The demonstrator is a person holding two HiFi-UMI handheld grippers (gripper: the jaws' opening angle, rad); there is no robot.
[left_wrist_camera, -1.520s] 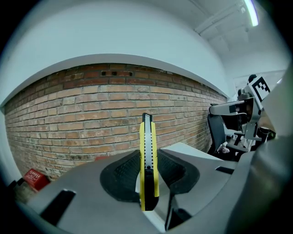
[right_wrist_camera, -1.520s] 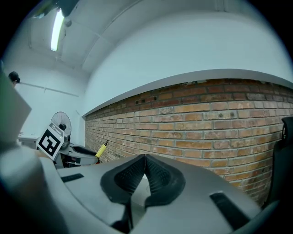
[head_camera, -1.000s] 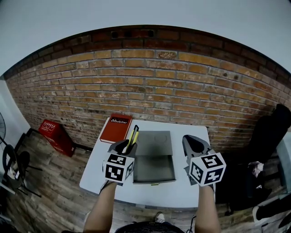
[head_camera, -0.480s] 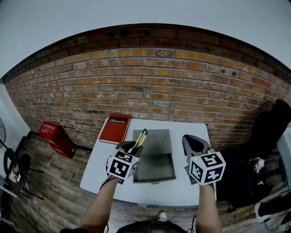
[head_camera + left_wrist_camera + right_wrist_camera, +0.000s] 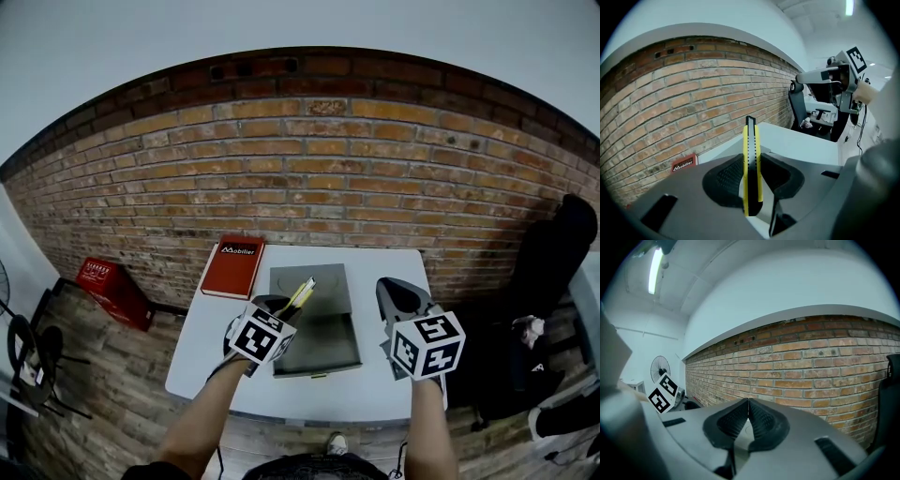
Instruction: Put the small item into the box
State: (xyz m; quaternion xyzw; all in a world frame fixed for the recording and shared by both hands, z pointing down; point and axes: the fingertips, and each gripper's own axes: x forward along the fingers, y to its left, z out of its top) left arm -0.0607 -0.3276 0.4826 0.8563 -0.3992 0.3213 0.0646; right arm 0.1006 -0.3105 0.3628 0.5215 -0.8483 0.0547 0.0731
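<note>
A slim yellow utility knife (image 5: 751, 164) with a black centre strip is clamped upright between the pads of the left gripper (image 5: 752, 161) (in the head view only its forward end is seen past the gripper). It is held over the left edge of the open grey box (image 5: 323, 349) on the white table (image 5: 394, 394). The box's dim interior appears to show only bare floor. The right gripper's (image 5: 746, 405) jaws are pressed together on nothing.
</note>
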